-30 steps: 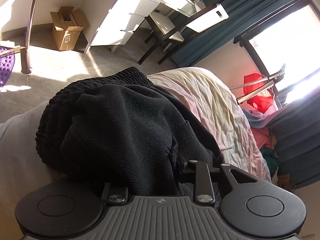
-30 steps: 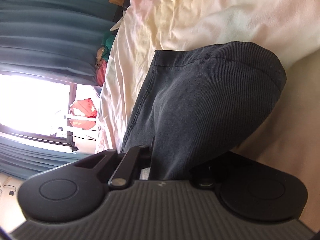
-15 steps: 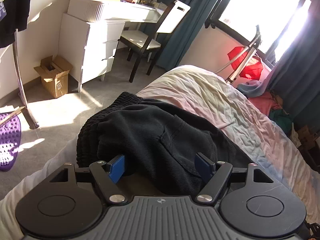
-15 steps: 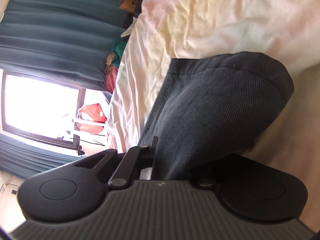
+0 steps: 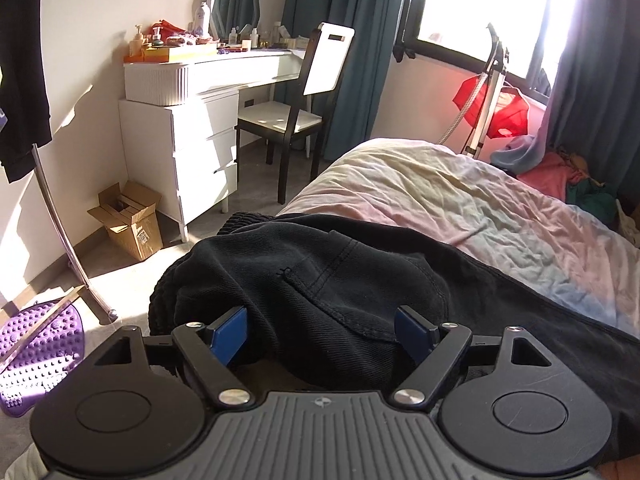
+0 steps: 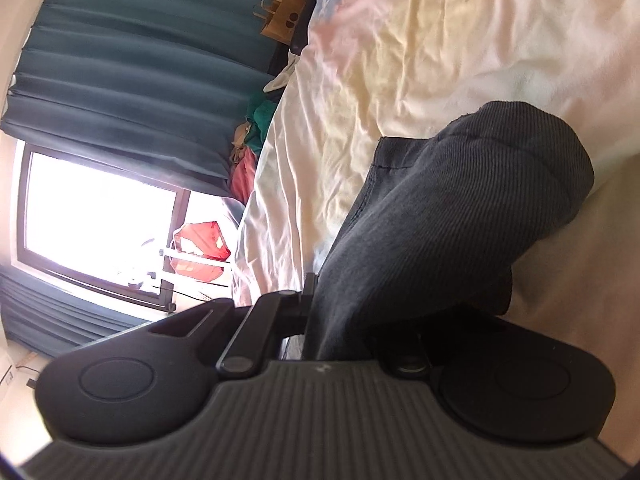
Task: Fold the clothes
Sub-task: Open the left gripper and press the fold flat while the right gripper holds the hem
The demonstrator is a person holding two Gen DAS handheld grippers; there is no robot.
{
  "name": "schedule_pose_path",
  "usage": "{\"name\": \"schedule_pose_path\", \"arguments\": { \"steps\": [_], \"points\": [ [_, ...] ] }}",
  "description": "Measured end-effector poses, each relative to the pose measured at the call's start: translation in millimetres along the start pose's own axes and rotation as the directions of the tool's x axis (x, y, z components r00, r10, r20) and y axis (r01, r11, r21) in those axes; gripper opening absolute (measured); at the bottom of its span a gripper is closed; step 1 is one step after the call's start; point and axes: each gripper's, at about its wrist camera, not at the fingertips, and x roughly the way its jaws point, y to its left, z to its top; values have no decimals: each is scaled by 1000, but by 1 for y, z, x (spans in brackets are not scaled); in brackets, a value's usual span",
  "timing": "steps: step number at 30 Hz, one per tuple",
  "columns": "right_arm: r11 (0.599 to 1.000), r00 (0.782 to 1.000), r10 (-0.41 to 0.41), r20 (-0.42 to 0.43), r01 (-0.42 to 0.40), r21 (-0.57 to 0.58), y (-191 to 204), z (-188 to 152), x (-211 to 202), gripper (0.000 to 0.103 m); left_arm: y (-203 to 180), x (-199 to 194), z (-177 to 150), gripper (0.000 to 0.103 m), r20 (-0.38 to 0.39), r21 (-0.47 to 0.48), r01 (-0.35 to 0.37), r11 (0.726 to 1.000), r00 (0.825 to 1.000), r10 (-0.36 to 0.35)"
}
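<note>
Trousers (image 5: 320, 280), black, lie bunched on the bed (image 5: 460, 200) straight ahead of my left gripper (image 5: 320, 336), whose jaws have just opened and flank the cloth without pinching it. Their length runs rightward to my right gripper (image 6: 316, 312), clamped on a fold. Its pads are hidden under fabric.

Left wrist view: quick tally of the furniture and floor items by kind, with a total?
Chair: 1
White drawer unit: 1
Mirror: 1
Bed: 1
Cardboard box: 1
Purple mat: 1
Total: 6
</note>
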Motion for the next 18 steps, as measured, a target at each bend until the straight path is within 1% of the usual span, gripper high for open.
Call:
{"name": "schedule_pose_path", "arguments": {
  "steps": [2, 4, 7, 9, 11, 13, 15, 18],
  "points": [
    [1000, 1000, -4, 4, 4, 0, 0, -1, 1, 14, 10, -3, -1, 81, -11, -21, 0, 1000, 1000, 0],
    [1000, 999, -12, 33, 12, 0, 1, -2, -1, 14, 17, -10, -1, 81, -20, 7, 3, 1000, 1000, -3],
    [1000, 998, 8, 64, -10, 29, 3, -5, -4, 14, 25, -26, -1, 81, 19, 79, -24, 997, 1000, 22],
    [1000, 997, 13, 78, -14, 19, 6, -5, -4, 14, 30, -39, 2, 81, 47, 102, -43, 994, 998, 38],
    [1000, 996, 2, 87, -1, -18, 11, -5, -3, 14, 30, -50, 7, 81, 84, 106, -52, 993, 995, 43],
    [1000, 996, 3, 88, -1, -20, 11, -5, -1, 14, 23, -59, 12, 81, 122, 116, -45, 992, 992, 31],
    [1000, 996, 3, 87, -1, -12, 10, -4, 0, 14, 7, -62, 14, 82, 150, 134, -25, 991, 989, 5],
    [1000, 997, -5, 83, 6, -6, 8, -3, 1, 14, -29, -52, 7, 83, 153, 163, 37, 986, 986, -62]
  ]
}}
